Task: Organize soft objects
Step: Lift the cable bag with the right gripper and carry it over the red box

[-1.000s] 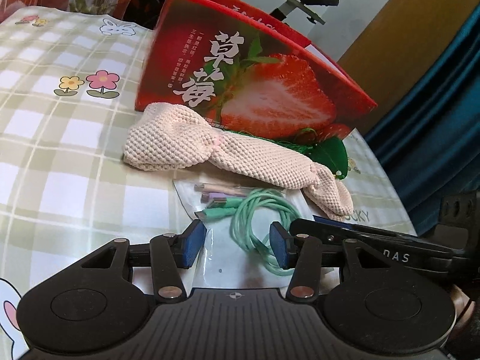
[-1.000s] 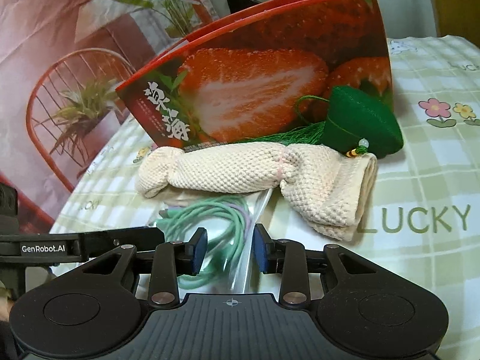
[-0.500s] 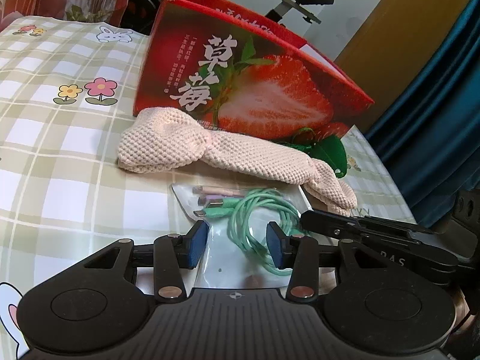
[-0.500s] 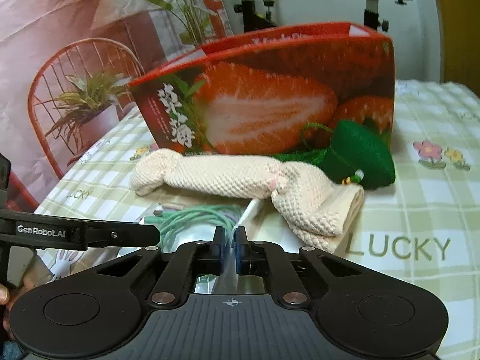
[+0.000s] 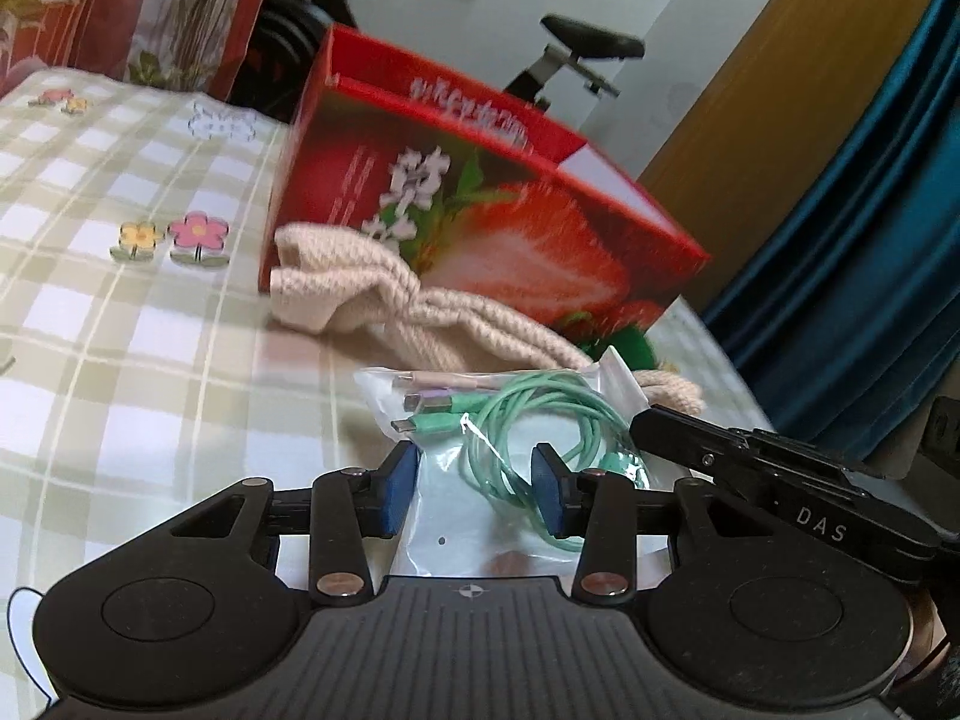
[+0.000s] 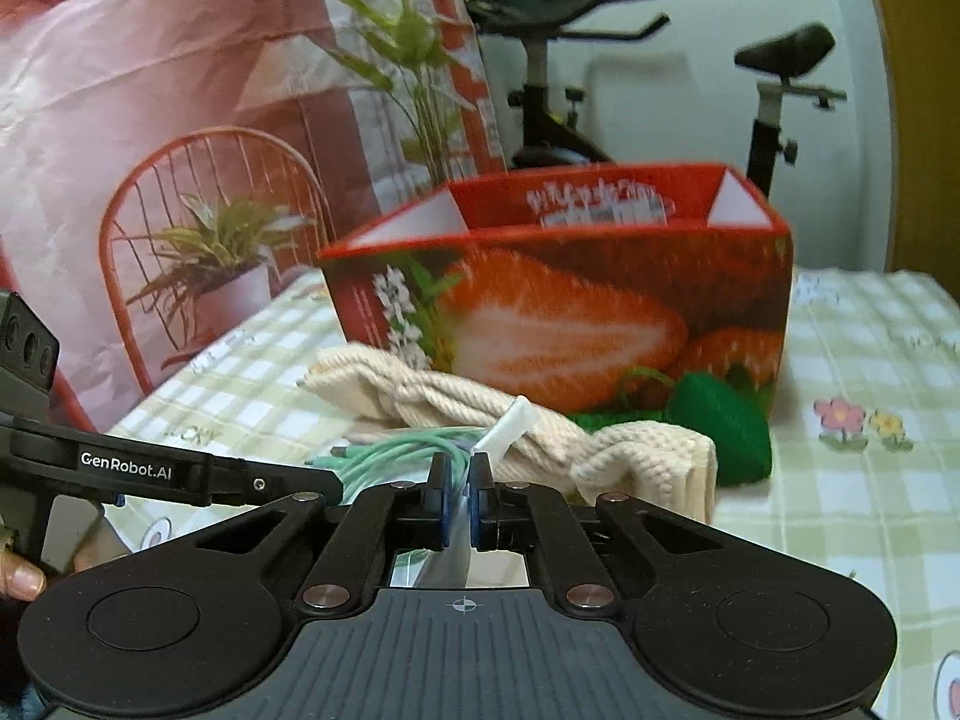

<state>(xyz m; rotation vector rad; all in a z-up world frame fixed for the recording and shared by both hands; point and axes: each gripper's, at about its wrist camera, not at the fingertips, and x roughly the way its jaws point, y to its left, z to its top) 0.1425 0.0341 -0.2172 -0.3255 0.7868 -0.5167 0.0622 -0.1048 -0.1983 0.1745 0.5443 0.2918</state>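
Observation:
A clear plastic bag (image 5: 432, 516) of mint-green cables (image 5: 528, 420) lies on the checked tablecloth (image 5: 120, 360). My left gripper (image 5: 474, 495) straddles it, open, with the cables between the blue pads and nothing pressed. My right gripper (image 6: 461, 501) is shut on the bag's (image 6: 510, 426) edge, which stands lifted; one of its fingers (image 5: 720, 450) reaches in from the right. Behind the bag lie a cream knitted cloth (image 5: 384, 294) (image 6: 636, 462) and a green pouch (image 6: 720, 432). A red strawberry box (image 5: 480, 222) (image 6: 570, 312) stands open at the back.
An exercise bike (image 6: 774, 90) stands beyond the table. A blue curtain (image 5: 870, 240) hangs on the right in the left wrist view. A pink printed backdrop (image 6: 150, 120) rises on the left. The left gripper's finger (image 6: 180, 474) crosses low, with a thumb (image 6: 24, 576) behind it.
My right gripper closed on the bag's edge, then rose and rolled, lifting that edge off the cloth. My left gripper's jaws narrowed a little around the cables.

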